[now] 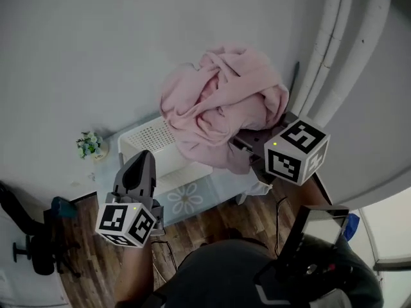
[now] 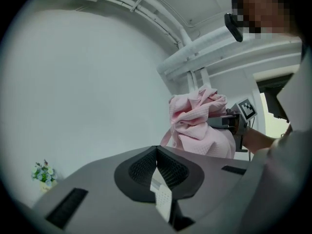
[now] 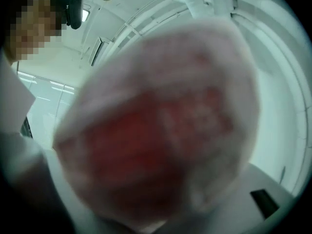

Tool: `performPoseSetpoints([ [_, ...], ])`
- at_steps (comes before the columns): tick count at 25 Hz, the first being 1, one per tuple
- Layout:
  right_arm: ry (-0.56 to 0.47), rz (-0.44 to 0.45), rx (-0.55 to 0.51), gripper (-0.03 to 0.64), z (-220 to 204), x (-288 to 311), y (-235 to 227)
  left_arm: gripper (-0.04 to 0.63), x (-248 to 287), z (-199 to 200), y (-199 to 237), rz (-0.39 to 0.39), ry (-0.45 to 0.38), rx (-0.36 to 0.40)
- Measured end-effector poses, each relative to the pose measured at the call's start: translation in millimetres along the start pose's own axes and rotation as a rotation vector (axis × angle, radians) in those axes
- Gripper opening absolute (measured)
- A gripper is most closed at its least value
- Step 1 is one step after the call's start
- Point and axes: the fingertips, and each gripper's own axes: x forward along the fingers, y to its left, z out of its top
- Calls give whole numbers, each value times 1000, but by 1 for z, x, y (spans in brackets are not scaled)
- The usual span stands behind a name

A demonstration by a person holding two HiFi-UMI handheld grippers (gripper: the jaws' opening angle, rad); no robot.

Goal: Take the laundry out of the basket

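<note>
A bundled pink garment [image 1: 221,108] hangs in the air above the white perforated laundry basket [image 1: 151,143]. My right gripper [image 1: 247,140] is shut on the garment's lower right side, and its marker cube sits just right of the cloth. In the right gripper view the blurred pink cloth [image 3: 161,126] fills the picture and hides the jaws. My left gripper [image 1: 142,154] stands in front of the basket's near wall, shut, with nothing in it. From the left gripper view its fingers [image 2: 168,167] meet at the tip, and the garment [image 2: 200,123] and right gripper [image 2: 222,121] lie beyond.
The basket stands on a pale low table with a flower print [image 1: 186,197] against a grey wall. A small flower pot [image 1: 90,145] sits to its left. White pipes [image 1: 334,43] run up the wall at right. A black office chair [image 1: 32,249] stands on the wood floor.
</note>
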Motion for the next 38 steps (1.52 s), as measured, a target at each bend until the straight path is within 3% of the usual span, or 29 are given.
performPoseSetpoints([
  [9, -18, -317, -6, 296, 4, -96, -26, 9, 37, 6, -69, -268, -6, 9],
  [13, -32, -449, 12, 296, 1, -140, -36, 9, 53, 9, -105, -385, -6, -20],
  [18, -39, -595, 7, 296, -7, -193, -39, 9, 64, 10, -157, -495, -27, 24],
  [27, -26, -735, 20, 296, -39, -217, -36, 9, 79, -11, -177, -528, -15, 20],
  [38, -17, -764, 36, 296, -51, -219, -44, 9, 80, -21, -181, -458, 25, 37],
])
